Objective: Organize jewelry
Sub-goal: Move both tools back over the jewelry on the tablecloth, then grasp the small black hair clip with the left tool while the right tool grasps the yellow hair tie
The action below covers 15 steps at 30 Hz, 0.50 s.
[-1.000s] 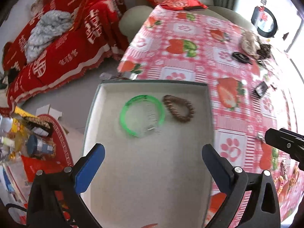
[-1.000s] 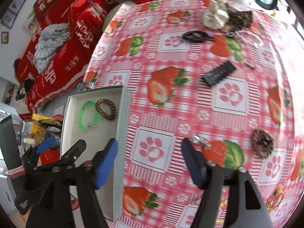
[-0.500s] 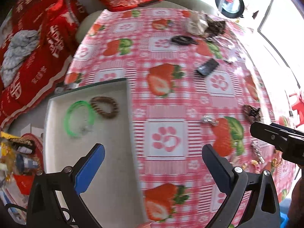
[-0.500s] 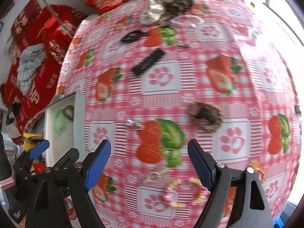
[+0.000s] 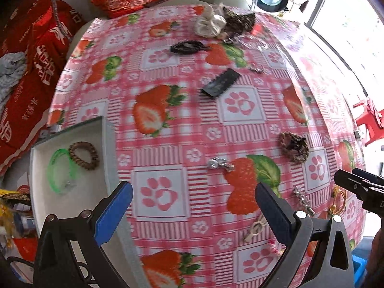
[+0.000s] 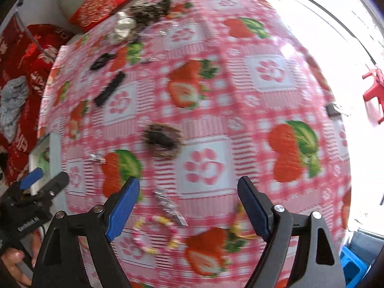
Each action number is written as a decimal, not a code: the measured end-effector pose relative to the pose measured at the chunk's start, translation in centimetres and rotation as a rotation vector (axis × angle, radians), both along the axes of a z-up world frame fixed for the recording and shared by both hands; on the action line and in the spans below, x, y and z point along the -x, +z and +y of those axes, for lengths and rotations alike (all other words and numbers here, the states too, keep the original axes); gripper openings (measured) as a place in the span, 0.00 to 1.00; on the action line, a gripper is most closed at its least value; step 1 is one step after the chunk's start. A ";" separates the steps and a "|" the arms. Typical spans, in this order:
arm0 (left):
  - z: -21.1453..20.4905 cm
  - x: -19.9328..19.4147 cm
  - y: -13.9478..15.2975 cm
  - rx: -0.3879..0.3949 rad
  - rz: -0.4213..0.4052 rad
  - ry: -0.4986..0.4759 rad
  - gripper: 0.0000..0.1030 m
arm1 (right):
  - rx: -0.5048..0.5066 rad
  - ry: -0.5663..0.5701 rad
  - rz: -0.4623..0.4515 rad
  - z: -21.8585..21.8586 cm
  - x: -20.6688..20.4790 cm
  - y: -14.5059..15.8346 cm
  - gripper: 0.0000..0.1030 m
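Right claw (image 6: 188, 206) spread, nothing in it, jaws just opening; pastel bead bracelet (image 6: 156, 234) lower centre looks light, floppy, slippery; pinch 1 side of loop. Left claw (image 5: 192, 213) spread too.

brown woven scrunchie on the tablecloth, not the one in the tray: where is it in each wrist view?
Left wrist: brown woven scrunchie at right of centre, above and right of the strawberry with the big green leaf.
Right wrist: same scrunchie just left of centre, blurred, above the open right gripper.
Shared landmark: the small silver clip, left of that strawberry in both views.
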<state>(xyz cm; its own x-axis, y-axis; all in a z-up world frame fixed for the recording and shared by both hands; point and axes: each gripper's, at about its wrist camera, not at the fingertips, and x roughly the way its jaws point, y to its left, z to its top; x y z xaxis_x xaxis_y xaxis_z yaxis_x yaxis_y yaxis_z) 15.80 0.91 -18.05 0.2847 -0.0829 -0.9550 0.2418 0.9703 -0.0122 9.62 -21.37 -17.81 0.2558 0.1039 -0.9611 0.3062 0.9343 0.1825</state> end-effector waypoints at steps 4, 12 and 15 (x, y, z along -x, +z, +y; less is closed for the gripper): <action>-1.2 0.4 -1.2 -0.002 0.032 -0.007 1.00 | 0.024 -0.032 0.032 -2.5 1.3 -0.8 0.83; -4.1 0.8 -2.1 0.016 0.045 -0.057 1.00 | 0.034 -0.099 0.083 -5.6 3.9 -2.5 0.83; -5.5 0.6 -2.2 0.032 0.046 -0.071 1.00 | 0.037 -0.109 0.090 -6.0 4.5 -2.9 0.83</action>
